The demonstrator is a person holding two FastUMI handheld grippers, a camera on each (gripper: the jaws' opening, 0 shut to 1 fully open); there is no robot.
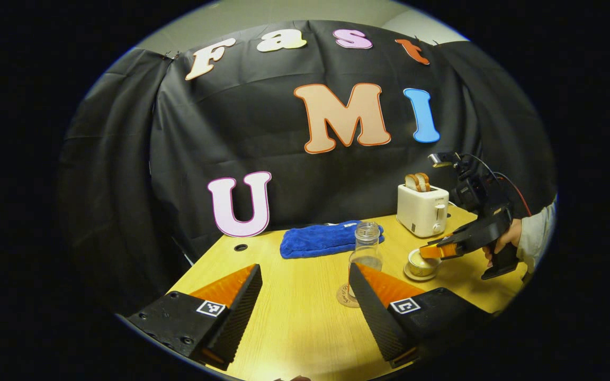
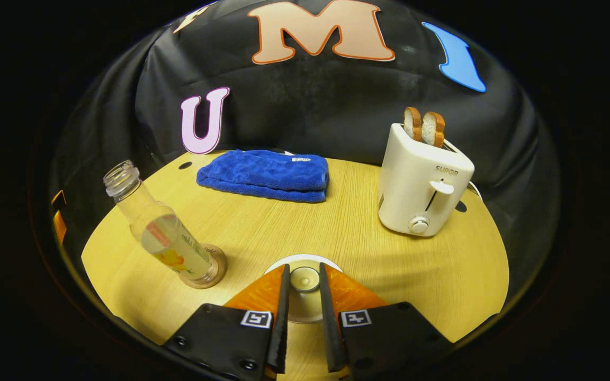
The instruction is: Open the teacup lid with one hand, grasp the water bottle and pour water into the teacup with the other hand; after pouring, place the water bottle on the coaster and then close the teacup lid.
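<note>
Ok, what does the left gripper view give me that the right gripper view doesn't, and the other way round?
Left gripper view: the left gripper with its fingers wide open, and the right gripper seen from outside, held by a hand and reaching over the teacup.

Right gripper view: the lid knob close up between that gripper's fingers, contact unclear, plus the toaster's lever and dial.

Both: water bottle standing on the coaster, blue towel, toaster with bread, wooden table.
</note>
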